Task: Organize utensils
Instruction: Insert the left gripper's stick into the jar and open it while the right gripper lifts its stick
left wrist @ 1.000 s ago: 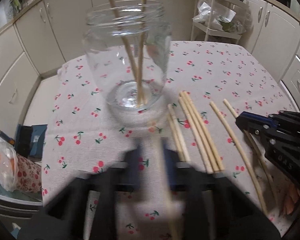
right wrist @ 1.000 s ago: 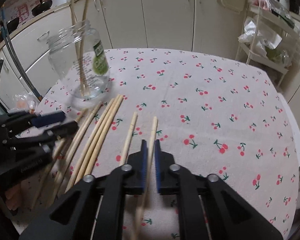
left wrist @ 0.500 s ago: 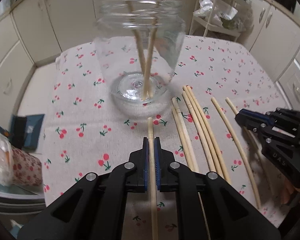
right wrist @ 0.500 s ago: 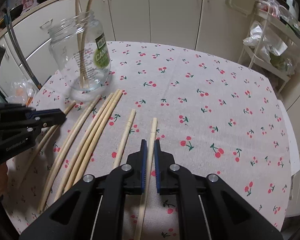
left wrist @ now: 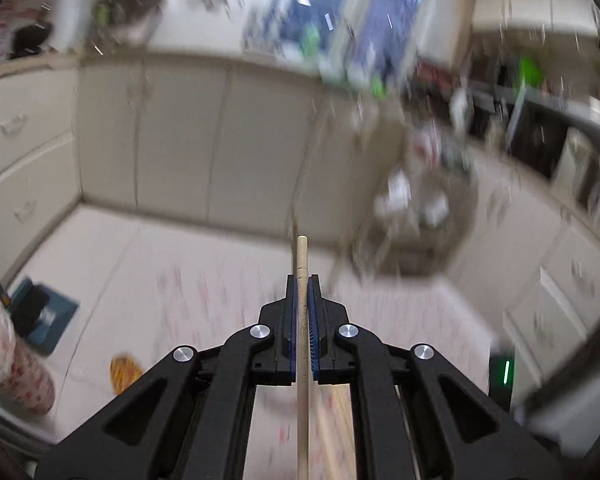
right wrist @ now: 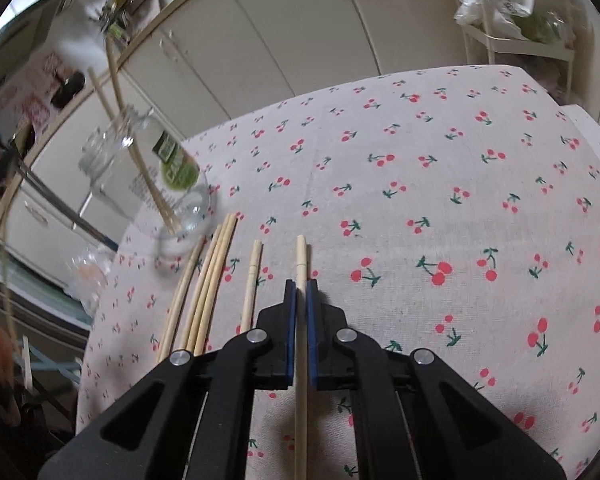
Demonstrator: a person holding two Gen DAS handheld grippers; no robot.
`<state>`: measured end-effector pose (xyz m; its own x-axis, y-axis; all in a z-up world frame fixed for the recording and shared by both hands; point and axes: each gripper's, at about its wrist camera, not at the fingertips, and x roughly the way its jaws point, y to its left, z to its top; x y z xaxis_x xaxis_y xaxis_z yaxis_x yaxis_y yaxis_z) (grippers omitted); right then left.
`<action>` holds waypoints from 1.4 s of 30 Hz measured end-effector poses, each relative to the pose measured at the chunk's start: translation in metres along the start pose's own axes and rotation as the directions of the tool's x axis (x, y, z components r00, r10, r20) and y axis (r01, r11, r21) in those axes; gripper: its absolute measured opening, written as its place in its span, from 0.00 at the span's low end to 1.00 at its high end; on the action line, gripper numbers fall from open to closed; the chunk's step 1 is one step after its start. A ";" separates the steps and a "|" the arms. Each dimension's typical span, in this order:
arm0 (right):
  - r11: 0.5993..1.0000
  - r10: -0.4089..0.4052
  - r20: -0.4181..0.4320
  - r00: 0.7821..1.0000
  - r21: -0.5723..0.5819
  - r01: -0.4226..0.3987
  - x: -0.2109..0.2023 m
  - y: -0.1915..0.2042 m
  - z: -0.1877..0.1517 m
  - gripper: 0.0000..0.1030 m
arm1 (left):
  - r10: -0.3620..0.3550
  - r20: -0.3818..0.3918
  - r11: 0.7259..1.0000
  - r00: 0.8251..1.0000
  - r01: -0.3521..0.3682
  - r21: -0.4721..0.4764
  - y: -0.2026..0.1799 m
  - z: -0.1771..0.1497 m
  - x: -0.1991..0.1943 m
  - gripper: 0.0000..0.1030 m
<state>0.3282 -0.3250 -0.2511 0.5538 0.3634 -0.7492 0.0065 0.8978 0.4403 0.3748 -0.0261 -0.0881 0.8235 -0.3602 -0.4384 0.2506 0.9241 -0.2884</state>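
Fingers on my left gripper (left wrist: 302, 280): pressed onto one wooden chopstick (left wrist: 301, 256), which runs lengthwise between the blue pads, tip poking out ahead. Left view is heavily blurred; I make out cream cabinets (left wrist: 180, 136) and the pale cherry-print tablecloth (left wrist: 172, 280) below, little else.

Fingers on my right gripper (right wrist: 300, 284): pinching a second chopstick (right wrist: 301, 258) the same way, tip forward over the cloth.

Loose chopsticks: one single stick (right wrist: 253, 280) lies just left of my right gripper; a bundle of about four (right wrist: 210, 276) lies further left, tips near the jar.

Glass jar (right wrist: 140, 176), green label: stands on the table's far left, two chopsticks (right wrist: 140, 160) inside, leaning out past the rim.

Wire rack (right wrist: 516, 44): behind the table, far right.
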 end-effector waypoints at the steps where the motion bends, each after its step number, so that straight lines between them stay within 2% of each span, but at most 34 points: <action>1: 1.000 0.003 0.015 1.000 0.007 -0.003 -0.002 -0.001 0.000 0.06 | 0.011 0.057 1.000 0.998 -0.009 -0.030 0.001 0.010 0.000 0.05; 5: 0.998 0.041 0.058 0.997 0.035 -0.043 -0.007 -0.007 0.000 0.06 | 0.057 0.187 0.992 0.981 -0.035 -0.119 0.000 0.033 0.013 0.05; 10: 0.995 0.075 0.107 0.991 0.056 -0.081 -0.013 -0.012 0.002 0.06 | 0.154 0.312 0.982 0.937 -0.109 -0.156 -0.011 0.040 0.035 0.05; 14: 0.993 0.088 0.116 0.989 0.064 -0.095 -0.015 -0.014 0.002 0.06 | 0.196 0.356 0.974 0.914 -0.139 -0.181 -0.009 0.044 0.050 0.05; 19: 0.993 0.092 0.122 0.988 0.057 -0.100 -0.017 -0.013 0.001 0.06 | 0.230 0.366 0.965 0.902 -0.161 -0.209 -0.004 0.042 0.073 0.05; 27: 0.992 0.104 0.118 0.988 0.055 -0.111 -0.016 -0.014 0.000 0.06 | 0.259 0.359 0.961 0.897 -0.201 -0.191 -0.003 0.018 0.090 0.05; 33: 0.992 0.107 0.125 0.986 0.059 -0.115 -0.017 -0.016 0.001 0.06 | 0.261 0.346 0.964 0.901 -0.224 -0.143 -0.008 -0.001 0.087 0.05; 36: 0.991 0.109 0.132 0.985 0.061 -0.117 -0.019 -0.017 0.001 0.06 | 0.252 0.327 0.968 0.911 -0.231 -0.103 -0.010 -0.010 0.085 0.05; 42: 0.988 0.118 0.148 0.982 0.082 -0.131 -0.023 -0.021 0.002 0.06 | 0.233 0.243 0.971 0.942 -0.239 -0.005 -0.014 -0.033 0.082 0.06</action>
<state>0.3167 -0.3529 -0.2425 0.6680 0.4260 -0.6102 0.0019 0.8190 0.5738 0.4216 -0.0728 -0.1481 0.9576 -0.0929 -0.2728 0.0441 0.9827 -0.1800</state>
